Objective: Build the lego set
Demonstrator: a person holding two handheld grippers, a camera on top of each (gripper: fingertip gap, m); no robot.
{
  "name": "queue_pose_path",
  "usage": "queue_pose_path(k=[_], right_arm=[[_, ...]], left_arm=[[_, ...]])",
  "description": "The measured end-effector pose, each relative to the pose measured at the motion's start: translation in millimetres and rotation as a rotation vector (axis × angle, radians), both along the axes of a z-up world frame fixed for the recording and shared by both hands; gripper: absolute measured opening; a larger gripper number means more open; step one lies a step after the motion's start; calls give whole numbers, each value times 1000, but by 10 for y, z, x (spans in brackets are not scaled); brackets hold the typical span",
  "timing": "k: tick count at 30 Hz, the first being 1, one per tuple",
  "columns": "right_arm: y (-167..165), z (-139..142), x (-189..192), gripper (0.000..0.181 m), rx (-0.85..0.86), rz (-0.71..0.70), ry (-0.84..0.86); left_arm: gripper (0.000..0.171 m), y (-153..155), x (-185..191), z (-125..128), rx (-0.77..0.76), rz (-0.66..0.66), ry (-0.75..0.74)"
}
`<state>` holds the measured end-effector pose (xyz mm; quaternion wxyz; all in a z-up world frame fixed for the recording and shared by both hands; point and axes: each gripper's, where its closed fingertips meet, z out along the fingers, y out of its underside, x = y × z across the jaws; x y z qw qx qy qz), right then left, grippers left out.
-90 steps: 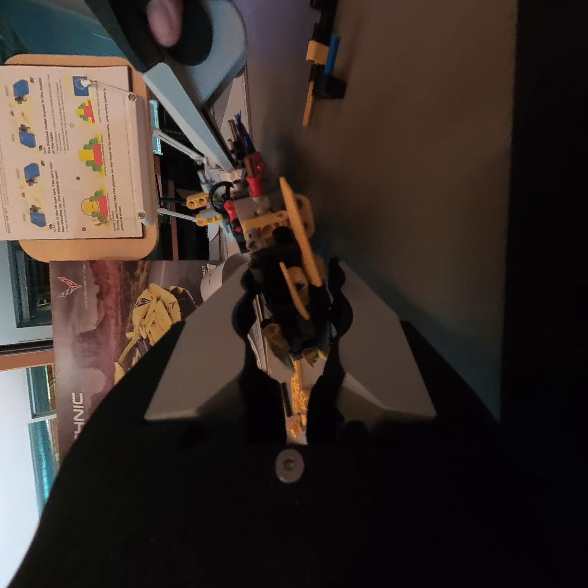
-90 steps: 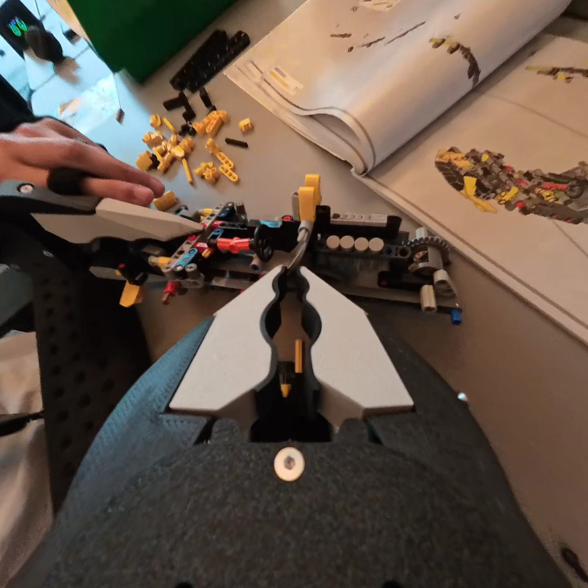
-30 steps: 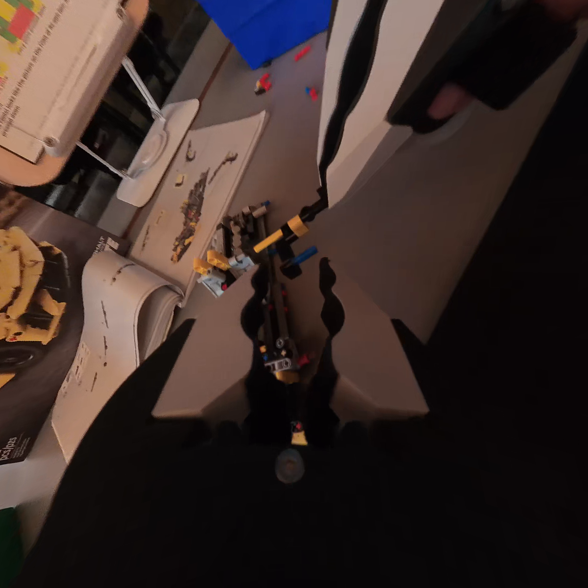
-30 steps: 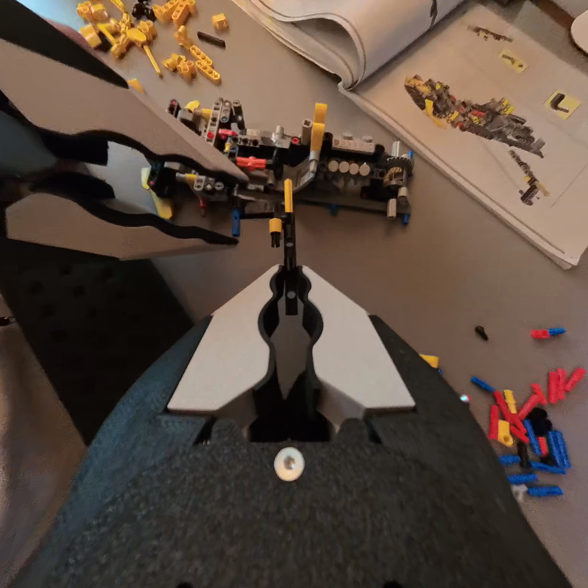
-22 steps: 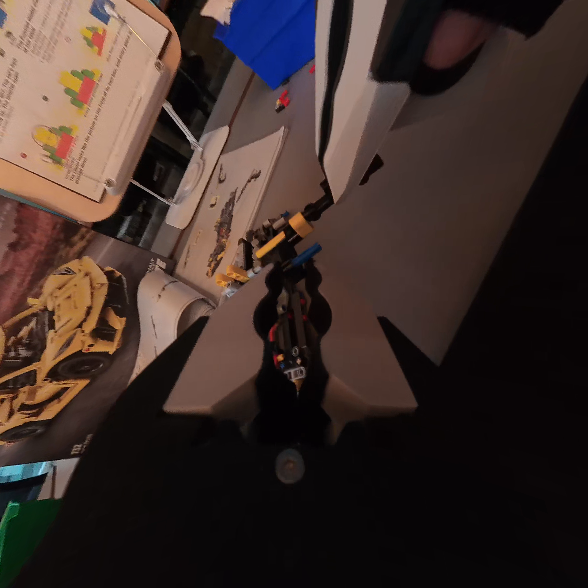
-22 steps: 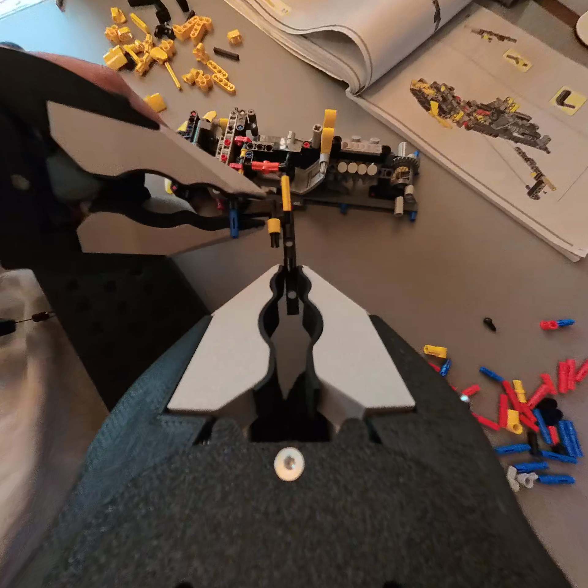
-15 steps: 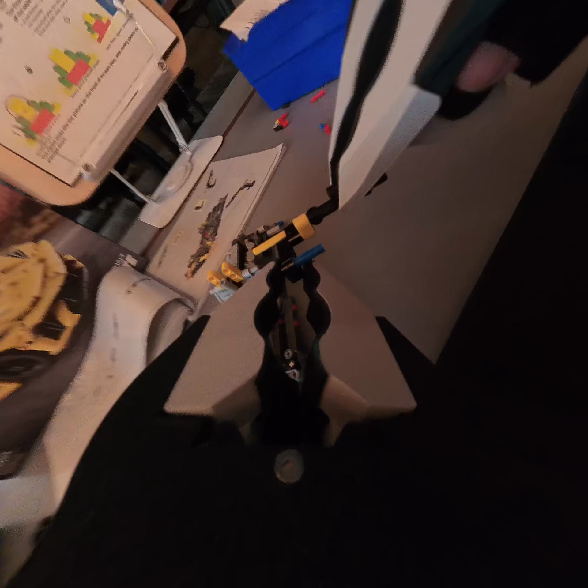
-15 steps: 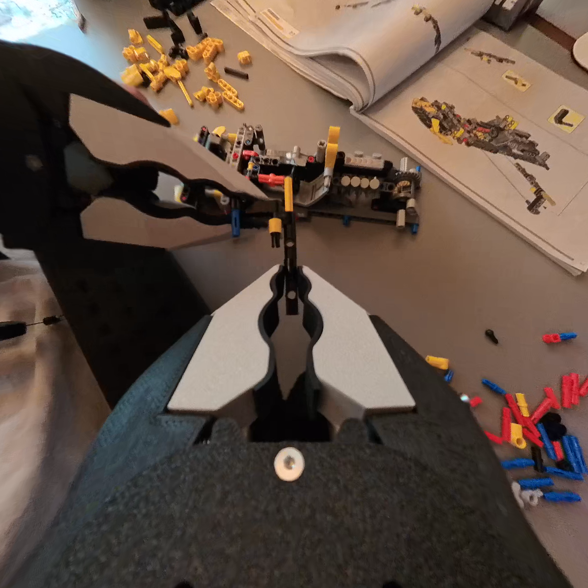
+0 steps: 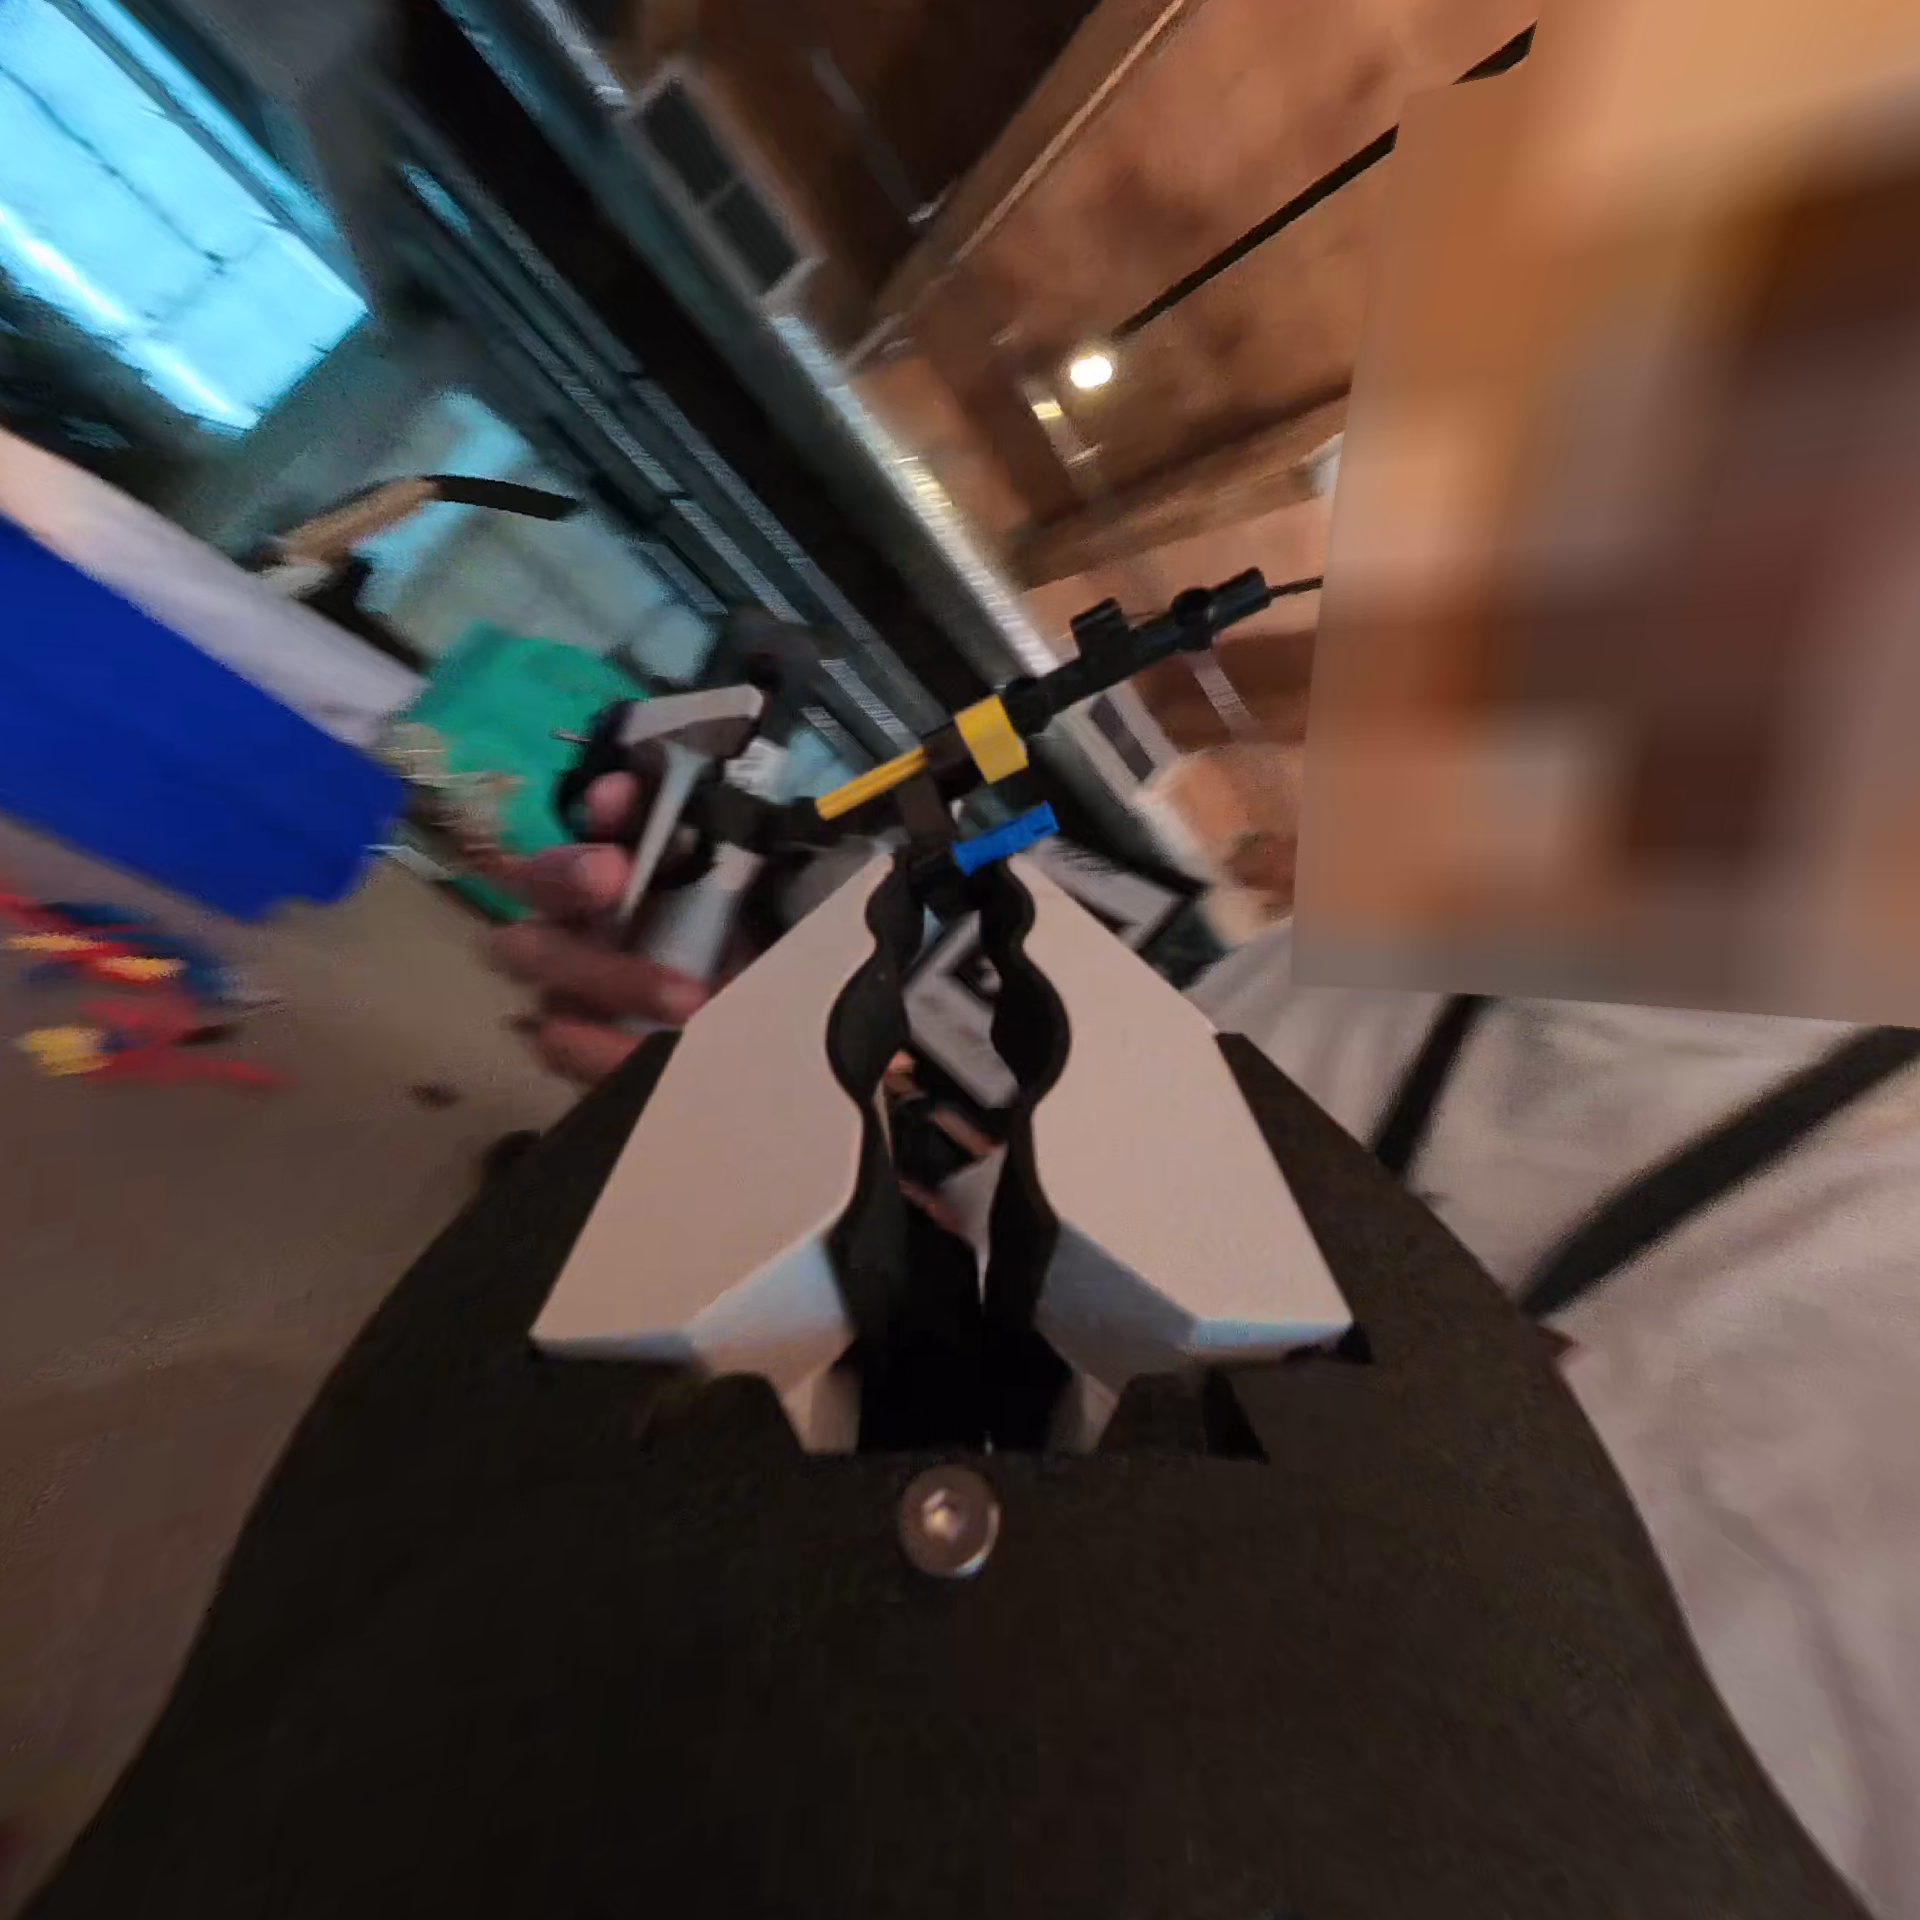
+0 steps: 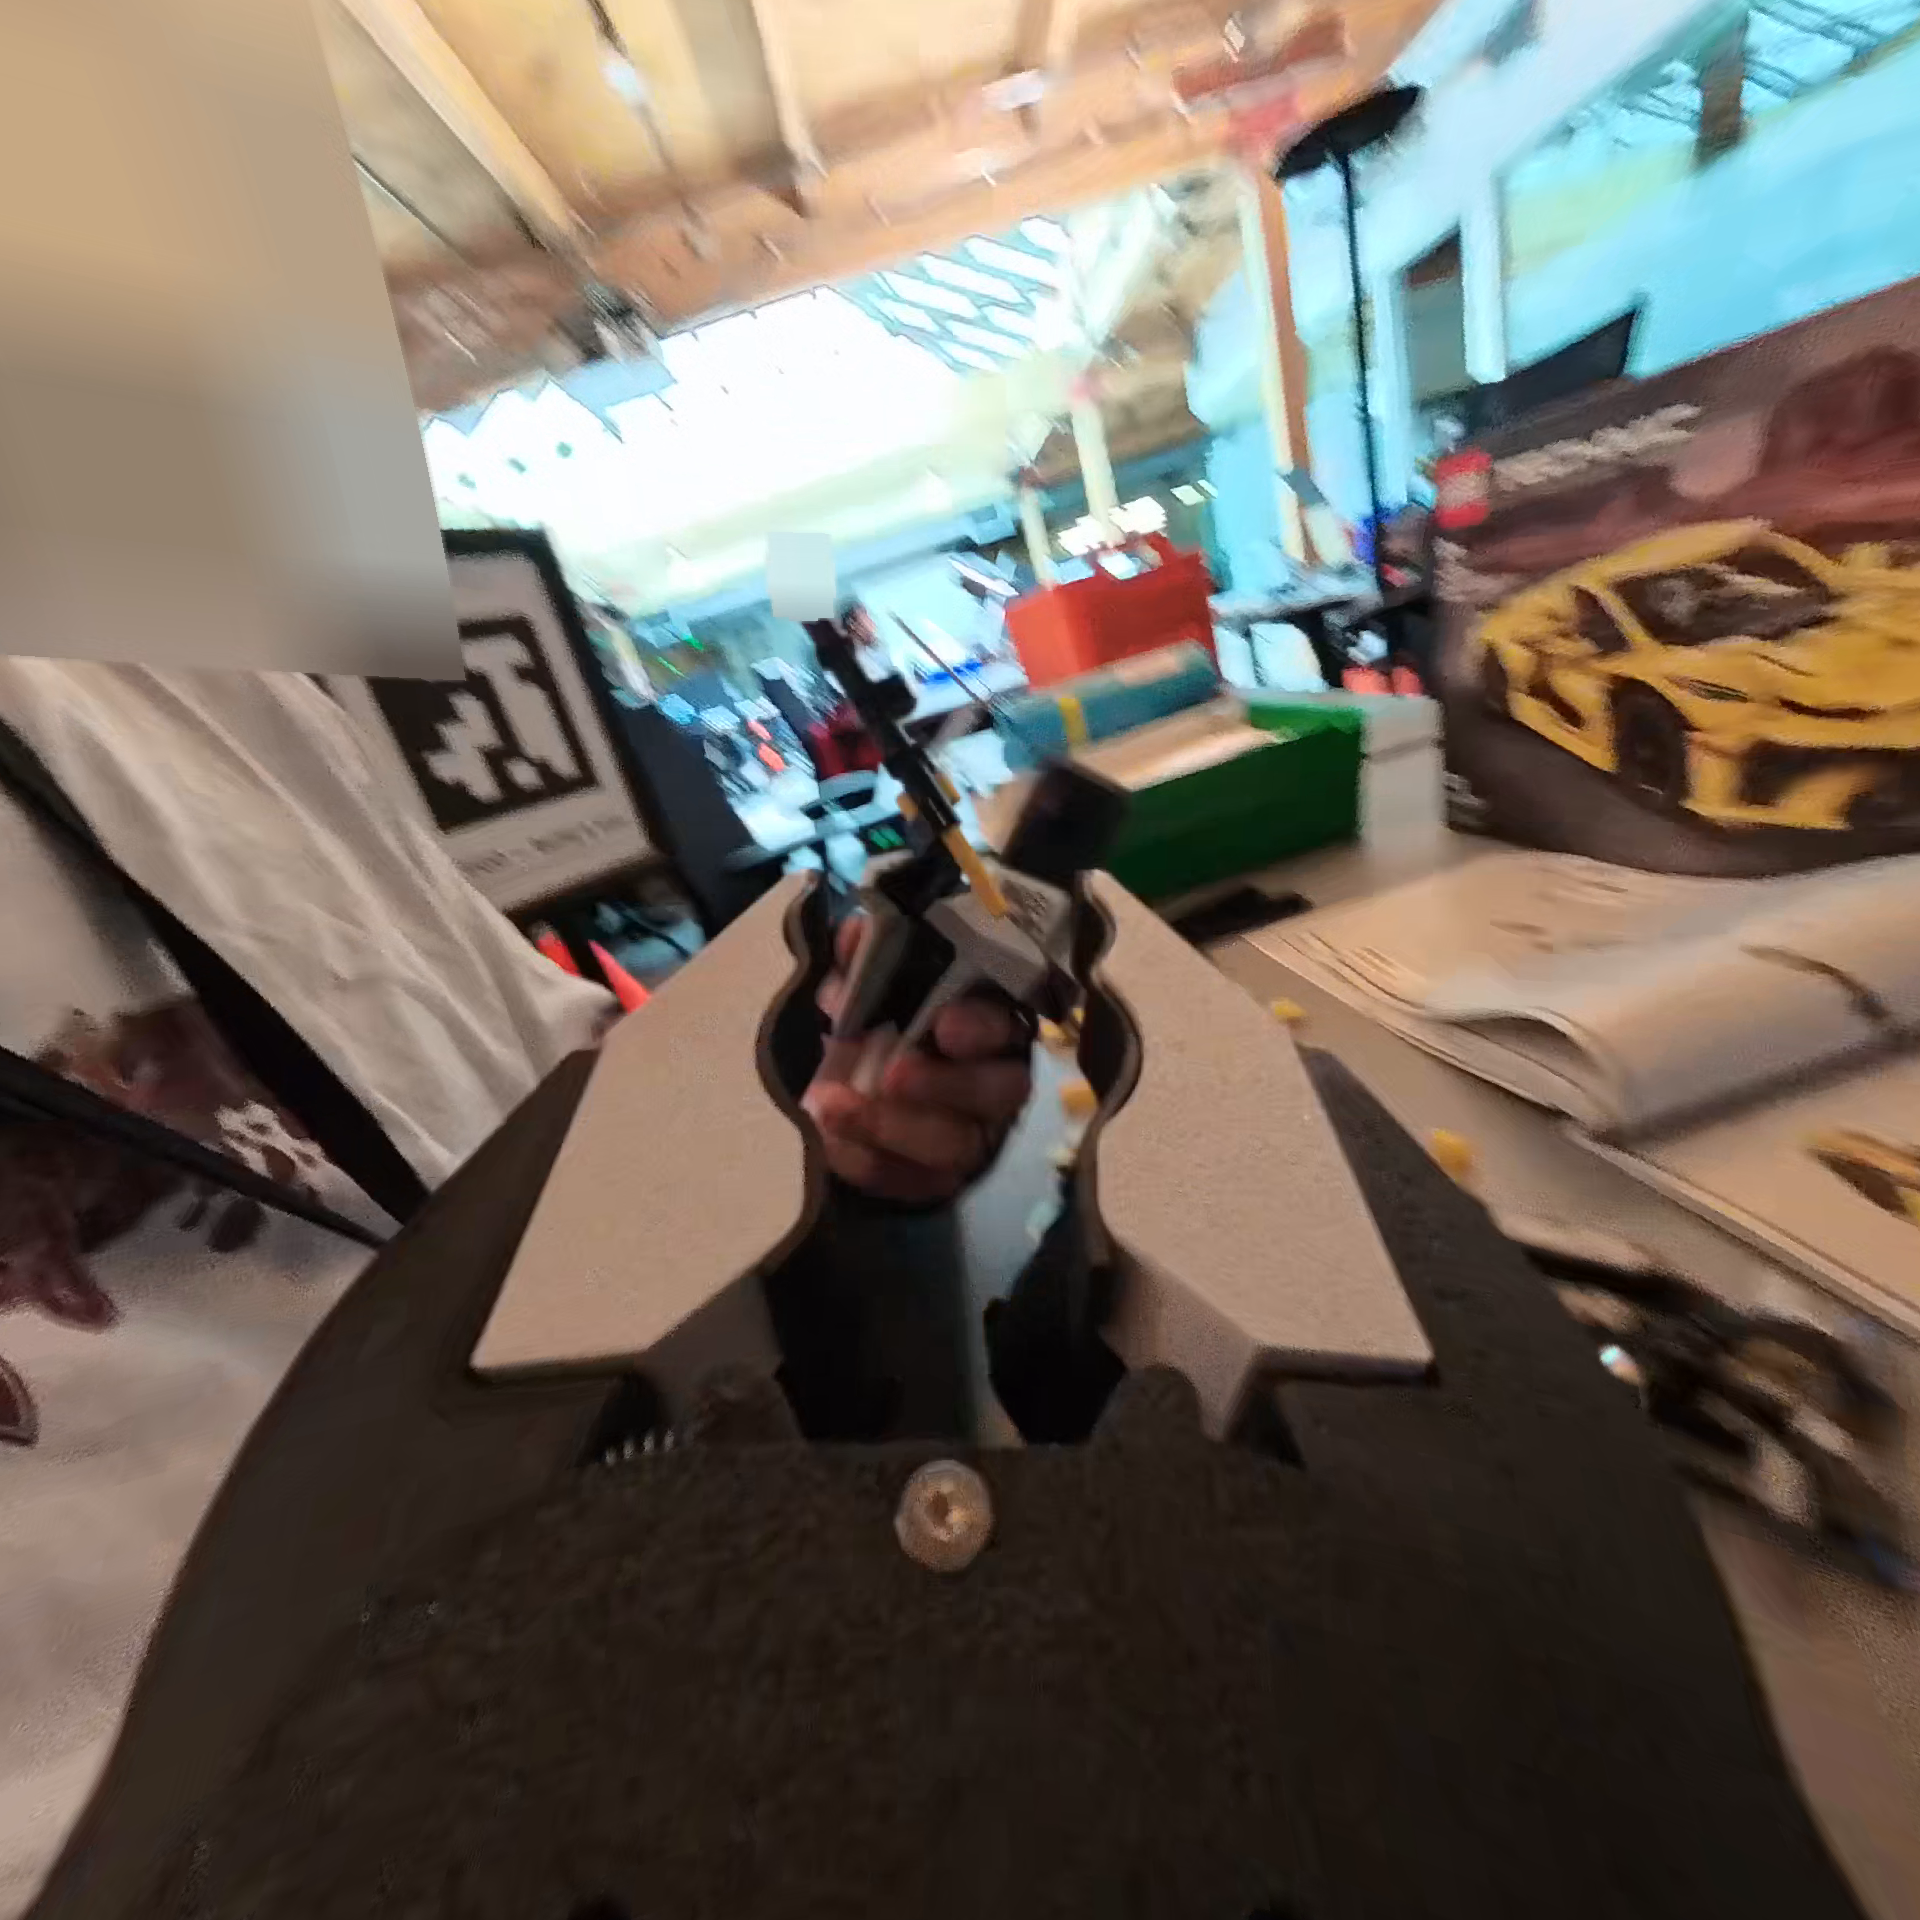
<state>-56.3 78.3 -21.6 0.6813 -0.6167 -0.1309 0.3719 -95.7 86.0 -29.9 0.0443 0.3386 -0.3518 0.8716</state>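
Black-and-yellow rod piece now sits clamped at the tips of the left gripper, raised off the bench toward the person. Right gripper has its fingers apart, holding nothing. A second ago the right held this piece over the chassis; so a hand-over is judged complete. Chassis lies on the bench, blurred. Both cameras have swung upward.
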Motion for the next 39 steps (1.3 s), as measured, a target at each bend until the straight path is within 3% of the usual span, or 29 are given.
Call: queue_pose_path(k=[4, 9, 13, 32, 37, 39], right_arm=[[64, 125, -270, 36, 65, 190, 162], [170, 155, -432, 22, 102, 263, 209], [188, 215, -400, 10, 164, 241, 273], [251, 130, -431, 7, 142, 233, 387], [278, 47, -351, 6, 111, 196, 352], [298, -3, -262, 6, 87, 153, 317]], left_arm=[[7, 1, -134, 157, -196, -163, -72], [7, 17, -146, 197, -259, -195, -93], [7, -37, -135, 182, -260, -212, -84], [6, -54, -83, 109, -312, -235, -44], [10, -55, 10, 7, -224, -156, 11], [20, -17, 63, -63, -161, -88, 47]])
